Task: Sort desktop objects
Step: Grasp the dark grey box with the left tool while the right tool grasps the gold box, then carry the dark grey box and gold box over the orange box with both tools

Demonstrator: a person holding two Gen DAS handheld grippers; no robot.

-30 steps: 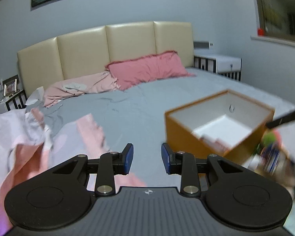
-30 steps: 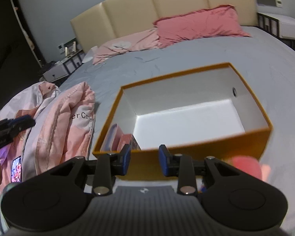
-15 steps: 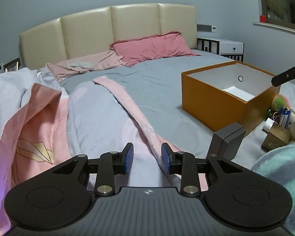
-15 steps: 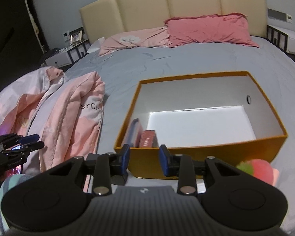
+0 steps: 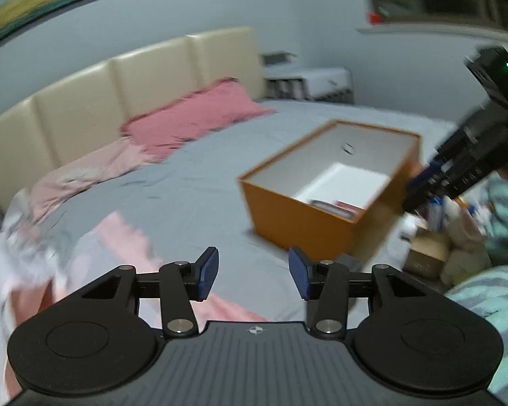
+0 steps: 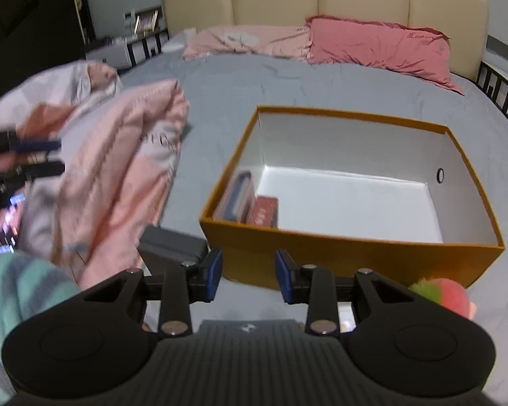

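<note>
Claws both released: left claw [image 5: 253, 272] jaws just widened, empty; right claw [image 6: 249, 276] empty. Grey case [image 6: 172, 245] near box [image 6: 321, 257]: stiff, light; pinch across narrow sides.

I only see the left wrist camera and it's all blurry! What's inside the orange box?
Observer: In the right wrist view, two flat things stand on edge in the near left corner of the orange box: a red one and a blue-edged one. The rest of its white floor is bare.
Operator: Is the other grabber holding something?
Observer: No. The right gripper is open with nothing between its fingers, just in front of the box's front wall.
Operator: Any toys outside the box?
Observer: A fuzzy pink-and-green ball lies on the grey sheet near the box's front right corner, partly hidden behind the gripper.
</note>
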